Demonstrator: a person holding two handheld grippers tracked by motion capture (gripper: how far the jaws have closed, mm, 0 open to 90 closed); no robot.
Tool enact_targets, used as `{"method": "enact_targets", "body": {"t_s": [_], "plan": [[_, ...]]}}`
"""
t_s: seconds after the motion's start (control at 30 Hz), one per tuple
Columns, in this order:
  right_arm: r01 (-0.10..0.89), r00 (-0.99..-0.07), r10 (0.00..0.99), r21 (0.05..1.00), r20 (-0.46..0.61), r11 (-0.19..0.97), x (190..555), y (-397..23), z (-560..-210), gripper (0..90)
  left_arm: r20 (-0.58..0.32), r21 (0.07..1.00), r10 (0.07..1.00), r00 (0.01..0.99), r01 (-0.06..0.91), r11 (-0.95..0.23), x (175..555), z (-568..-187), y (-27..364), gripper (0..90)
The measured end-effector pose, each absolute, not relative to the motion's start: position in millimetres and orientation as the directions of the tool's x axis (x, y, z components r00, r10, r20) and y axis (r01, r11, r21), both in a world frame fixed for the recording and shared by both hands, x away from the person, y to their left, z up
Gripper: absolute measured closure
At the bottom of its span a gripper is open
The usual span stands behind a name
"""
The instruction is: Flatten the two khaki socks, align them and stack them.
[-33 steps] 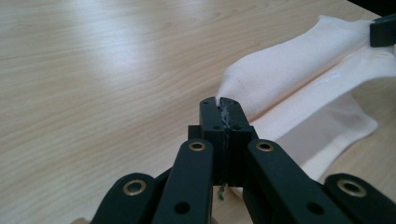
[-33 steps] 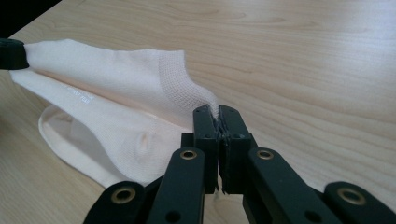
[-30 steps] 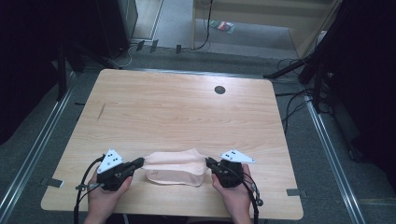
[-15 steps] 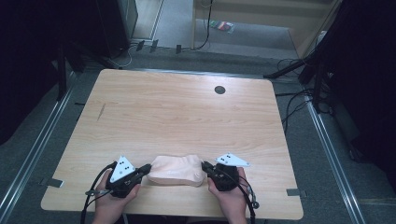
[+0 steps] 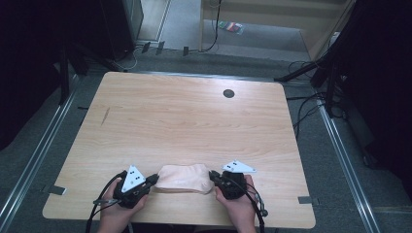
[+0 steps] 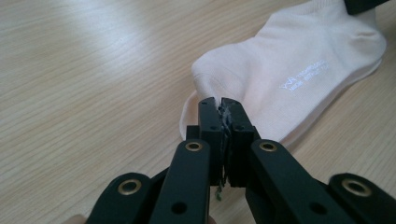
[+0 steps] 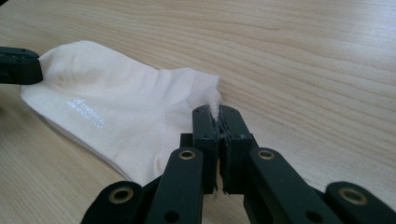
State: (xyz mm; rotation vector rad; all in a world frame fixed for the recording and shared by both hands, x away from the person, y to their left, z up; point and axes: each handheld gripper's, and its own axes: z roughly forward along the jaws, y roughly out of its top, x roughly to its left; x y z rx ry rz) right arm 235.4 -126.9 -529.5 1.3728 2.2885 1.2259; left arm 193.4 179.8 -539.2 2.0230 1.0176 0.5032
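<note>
A pale cream ankle sock (image 5: 184, 178) with small white lettering lies flat near the front edge of the wooden table (image 5: 194, 121). My left gripper (image 5: 155, 178) is shut on its left end; in the left gripper view the jaws (image 6: 219, 101) meet on the fabric edge of the sock (image 6: 289, 70). My right gripper (image 5: 212, 175) is shut on the sock's right end, its jaws (image 7: 215, 109) pinching the ribbed cuff of the sock (image 7: 116, 107). The left gripper (image 7: 18, 65) shows at the far end of the sock in the right gripper view. Both hands rest low at the table front.
A small dark round grommet (image 5: 228, 93) sits in the tabletop toward the back right. Bare wood stretches beyond the sock. Cables (image 5: 311, 111) and dark stands lie on the floor to the right, and metal rails (image 5: 34, 160) run along both sides.
The left gripper has shifted right and slightly down toward the right gripper. The sock between them is now shorter and more bunched. The right gripper has stayed in place.
</note>
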Motion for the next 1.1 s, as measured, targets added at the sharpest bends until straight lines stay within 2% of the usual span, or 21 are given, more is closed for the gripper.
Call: {"method": "enact_targets", "body": {"t_s": [0.2, 0.6, 0.67, 0.7, 0.73, 0.77, 0.8, 0.87, 1.1], "plan": [[0.648, -0.548, 0.807, 0.722, 0.221, 0.243, 236.1, -124.9, -533.5, 87.0, 0.031, 0.772, 0.798, 0.601, 0.493, -0.401, 195.6, -544.2, 177.3, 89.1], [0.667, -0.541, 0.818, 0.692, 0.196, 0.275, 236.5, -121.1, -542.2, 86.8, 0.014, 0.755, 0.795, 0.607, 0.515, -0.406, 199.8, -548.7, 178.6, 87.7], [0.662, -0.544, 0.818, 0.694, 0.185, 0.284, 236.0, -120.8, -542.0, 86.5, 0.012, 0.765, 0.798, 0.602, 0.508, -0.395, 200.0, -548.6, 179.1, 81.9], [0.659, -0.546, 0.818, 0.697, 0.183, 0.284, 235.8, -120.7, -542.0, 84.9, 0.007, 0.774, 0.799, 0.601, 0.503, -0.385, 200.0, -547.6, 180.1, 72.1], [0.641, -0.552, 0.814, 0.716, 0.181, 0.275, 235.0, -122.1, -541.3, 74.6, 0.004, 0.786, 0.804, 0.594, 0.495, -0.370, 199.7, -545.8, 182.1, 60.2], [0.641, -0.552, 0.814, 0.716, 0.181, 0.275, 235.0, -122.1, -541.3, 74.6, -0.014, 0.810, 0.814, 0.581, 0.484, -0.331, 199.5, -542.8, 185.1, 60.2], [0.620, -0.542, 0.823, 0.742, 0.171, 0.254, 234.1, -124.1, -539.7, 66.2, -0.034, 0.831, 0.819, 0.572, 0.472, -0.295, 199.3, -539.4, 188.7, 55.1], [0.607, -0.526, 0.825, 0.771, 0.207, 0.193, 234.4, -131.9, -533.8, 59.1, -0.059, 0.862, 0.832, 0.551, 0.449, -0.237, 198.9, -534.1, 196.1, 48.9], [0.609, -0.495, 0.834, 0.782, 0.244, 0.133, 235.9, -146.6, -528.9, 60.1, -0.082, 0.856, 0.847, 0.526, 0.472, -0.210, 201.1, -535.7, 202.1, 60.6]]}}
